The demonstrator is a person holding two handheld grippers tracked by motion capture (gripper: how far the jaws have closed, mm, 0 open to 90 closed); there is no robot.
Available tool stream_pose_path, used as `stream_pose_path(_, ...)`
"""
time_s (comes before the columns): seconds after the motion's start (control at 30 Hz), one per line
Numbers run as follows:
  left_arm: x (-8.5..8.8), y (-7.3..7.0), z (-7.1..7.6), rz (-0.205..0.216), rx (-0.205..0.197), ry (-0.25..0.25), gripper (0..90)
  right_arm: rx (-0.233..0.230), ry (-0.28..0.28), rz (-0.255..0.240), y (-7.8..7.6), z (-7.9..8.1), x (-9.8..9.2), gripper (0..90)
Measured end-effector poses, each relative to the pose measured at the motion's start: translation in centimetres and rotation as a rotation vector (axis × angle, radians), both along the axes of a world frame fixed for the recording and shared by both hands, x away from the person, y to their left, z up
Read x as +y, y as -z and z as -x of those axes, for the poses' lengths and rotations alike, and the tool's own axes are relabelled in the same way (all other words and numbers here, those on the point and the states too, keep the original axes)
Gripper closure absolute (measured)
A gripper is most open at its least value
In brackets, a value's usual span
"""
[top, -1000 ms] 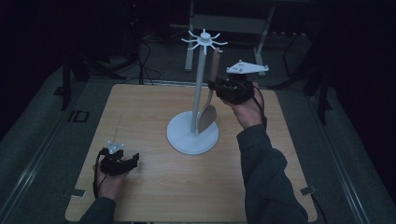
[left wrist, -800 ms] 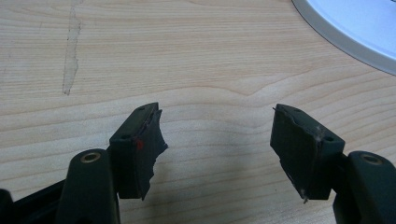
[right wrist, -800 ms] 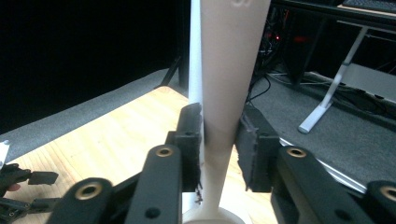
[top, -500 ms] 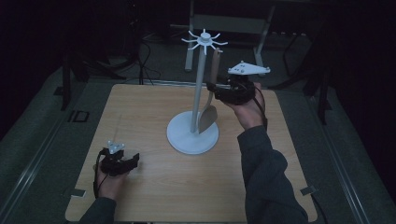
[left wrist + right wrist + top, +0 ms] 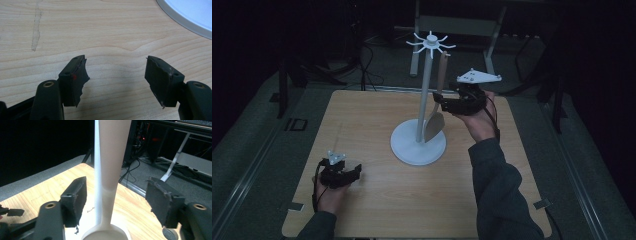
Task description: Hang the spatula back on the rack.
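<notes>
In the lower left of the high view, the left gripper (image 5: pixel 354 172) is resting low over the wooden table (image 5: pixel 377 120), held in the person's left hand (image 5: pixel 329 196). In the left gripper view its jaws are standing wide apart over bare wood grain, gripping nothing, and the white rim of the stand's base (image 5: pixel 185 15) is curving through the upper right corner of that frame.

Farther up, at the centre of the high view, the white stand (image 5: pixel 424 102) is standing upright on its round base, with a ring of hooks at the top. A pale spatula (image 5: pixel 435 125) is hanging from one hook just right of the pole, its flat blade pointing down near the base.

Right of centre, the right gripper (image 5: pixel 442 105) is being held level in the right hand (image 5: pixel 479 122), its tips at the spatula's handle. In the right gripper view the handle (image 5: pixel 110 162) is sitting between the two jaws, which have just been opening and are standing clear of it on both sides, pressing on nothing.

Beyond the table, dark floor, cables and a desk frame are lying in shadow.
</notes>
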State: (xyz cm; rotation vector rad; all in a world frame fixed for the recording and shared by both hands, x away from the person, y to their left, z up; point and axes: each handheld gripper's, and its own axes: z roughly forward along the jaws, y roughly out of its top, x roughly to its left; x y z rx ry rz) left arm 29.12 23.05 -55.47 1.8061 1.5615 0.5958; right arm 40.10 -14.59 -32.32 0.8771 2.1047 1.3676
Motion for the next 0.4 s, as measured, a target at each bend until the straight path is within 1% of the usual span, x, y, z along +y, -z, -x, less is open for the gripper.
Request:
stream_pose_path(0.23, 0.0, 0.0, 0.0, 0.002, 0.001, -0.001, 34.0, 0.008, 0.009, 0.008, 0.5, 0.5, -0.4, 27.5)
stream_pose_path(0.27, 0.0, 0.0, 0.0, 0.003, 0.001, -0.001, 34.0, 0.019, 0.018, 0.008, 1.1, 0.9, -1.0, 26.7)
stream_pose_path(0.33, 0.0, 0.0, 0.0, 0.003, 0.001, -0.002, 34.0, 0.023, 0.024, 0.007, 1.4, 1.1, -1.2, 26.7)
stream_pose_path(0.37, 0.0, 0.0, -0.1, 0.002, 0.002, -0.002, 33.5, 0.034, 0.030, 0.010, 2.1, 1.5, -2.0, 26.2)
stream_pose_path(0.4, 0.0, 0.0, -0.1, 0.002, 0.002, -0.002, 33.4, 0.034, 0.030, 0.010, 2.1, 1.5, -2.0, 26.2)
